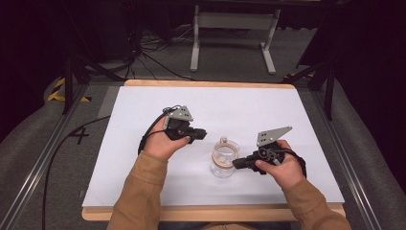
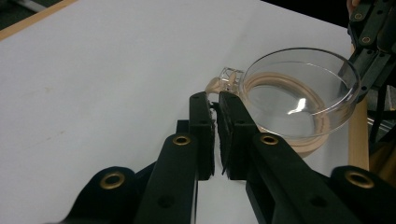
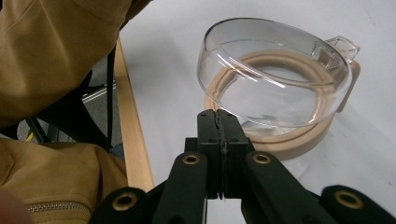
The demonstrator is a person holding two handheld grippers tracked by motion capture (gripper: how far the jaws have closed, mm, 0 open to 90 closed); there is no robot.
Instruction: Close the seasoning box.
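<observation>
One clear lidded container (image 1: 224, 158), near tabletop's front edge: right gripper (image 1: 238, 164) closed at its rim, steadying; left gripper (image 2: 215, 114) slightly parted, empty.

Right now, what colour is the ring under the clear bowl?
Beige ring, clearest in the right gripper view, below the clear bowl.

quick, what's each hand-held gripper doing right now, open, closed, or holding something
Left hand-held gripper: jaws a narrow slit apart, nothing between them, tips by the clear lid's tab.
Right hand-held gripper: shut, holding nothing, beside the lid.
</observation>
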